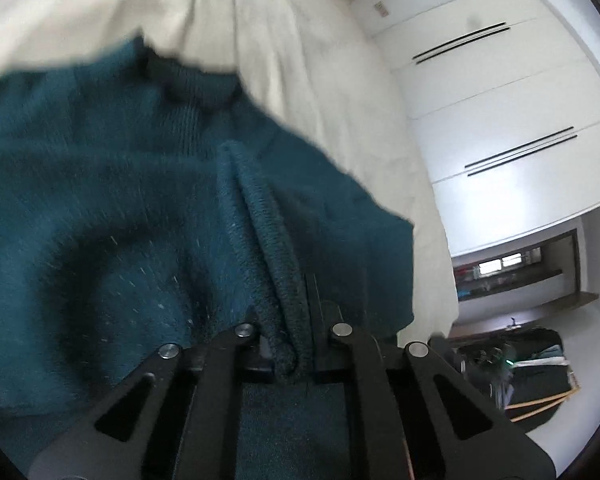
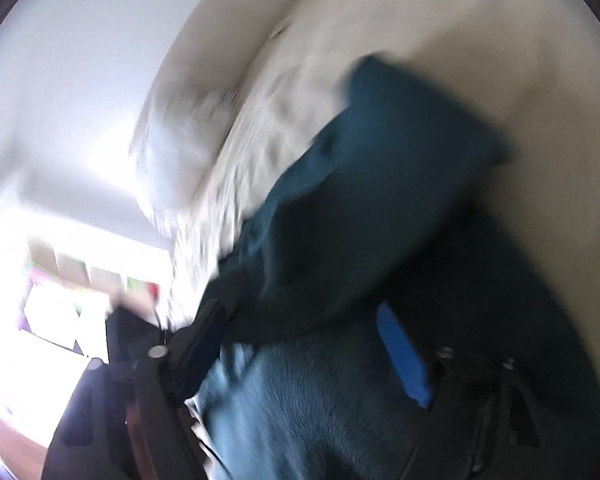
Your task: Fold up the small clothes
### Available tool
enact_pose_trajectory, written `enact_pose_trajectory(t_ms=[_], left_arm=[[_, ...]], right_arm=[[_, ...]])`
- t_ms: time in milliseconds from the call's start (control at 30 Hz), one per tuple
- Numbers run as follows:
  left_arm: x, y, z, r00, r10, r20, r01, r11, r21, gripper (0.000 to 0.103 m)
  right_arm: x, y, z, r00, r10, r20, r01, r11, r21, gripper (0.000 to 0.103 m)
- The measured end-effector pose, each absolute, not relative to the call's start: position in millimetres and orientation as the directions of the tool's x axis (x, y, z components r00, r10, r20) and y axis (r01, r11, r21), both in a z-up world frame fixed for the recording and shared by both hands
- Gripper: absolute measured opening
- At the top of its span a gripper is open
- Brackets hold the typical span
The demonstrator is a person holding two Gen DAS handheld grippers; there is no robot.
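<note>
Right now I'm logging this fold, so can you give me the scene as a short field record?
garment: teal knit sweater, lying on a white bedsheet
left gripper: shut on a bunched fold of the sweater
right gripper: open, the sweater lies between its fingers
right view: motion-blurred
background: white wardrobe

Left gripper (image 1: pixel 288 320): black two-finger linkage, angled downward, jaws drawn almost together, pinching a ridge of the teal knitted garment (image 1: pixel 120 184) between the pads. Right gripper (image 2: pixel 312 344): view heavily blurred, tilted; fingers stand wide apart, blue pad (image 2: pixel 404 356) visible, pressing on nothing.
</note>
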State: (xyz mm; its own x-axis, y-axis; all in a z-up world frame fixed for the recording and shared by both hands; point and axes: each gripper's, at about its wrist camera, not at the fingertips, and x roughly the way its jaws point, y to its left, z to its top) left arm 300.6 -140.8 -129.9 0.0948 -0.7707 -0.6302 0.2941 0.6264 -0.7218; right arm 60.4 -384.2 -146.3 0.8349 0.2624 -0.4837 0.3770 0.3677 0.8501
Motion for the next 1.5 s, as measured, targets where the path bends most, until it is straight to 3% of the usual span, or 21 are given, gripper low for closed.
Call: enact_pose_trajectory(t_ms=[133,300,467,667,1000,1233,1400,1500], left_arm=[[298.2,-107.7,-93.6,0.214,-0.775,-0.594,0.319,0.631,-0.707,0.007],[302.2,-48.5,-71.7,0.33,-0.781,-0.531,0.271,0.617,-0.739,0.007],[300.8,-8.9,-72.6,0.369,-0.77,-0.521,0.229,0.619,-0.752,0.007],[296.6,18.3,-115.0,0.353,-0.749,-0.56,0.152,0.637,-0.756,0.007],[273.6,5.0,-150.9,0.279,-0.749,-0.601,0.162,0.653,-0.74,0.007],[270.1,-3.1,-166.9,0.258,-0.738,-0.624,0.162,0.67,-0.725,0.007],[268.0,-11.5,-172.1,0.25,-0.735,-0.631,0.182,0.675,-0.715,0.007],[273.6,-18.5,-173.3,0.254,-0.733,-0.631,0.172,0.676,-0.716,0.007]], right_arm=[[47.9,-411.4,-163.0,0.891,0.256,-0.375,0.349,0.143,0.926,0.083],[56.5,-406.0,-166.9,0.906,0.292,-0.307,0.3,0.069,0.952,0.085],[75.4,-398.8,-172.3,0.916,0.305,-0.261,0.273,0.004,0.962,0.086],[80.1,-403.6,-179.3,0.917,0.283,-0.281,0.3,-0.023,0.954,0.084],[100.3,-418.6,-174.4,0.917,0.237,-0.321,0.317,0.057,0.947,0.084],[103.9,-442.1,-181.4,0.937,0.225,-0.266,0.269,0.017,0.963,0.085],[94.9,-450.3,-189.8,0.957,0.232,-0.173,0.186,-0.037,0.982,0.083],[100.4,-428.4,-178.5,0.935,0.257,-0.243,0.23,0.083,0.97,0.084]])
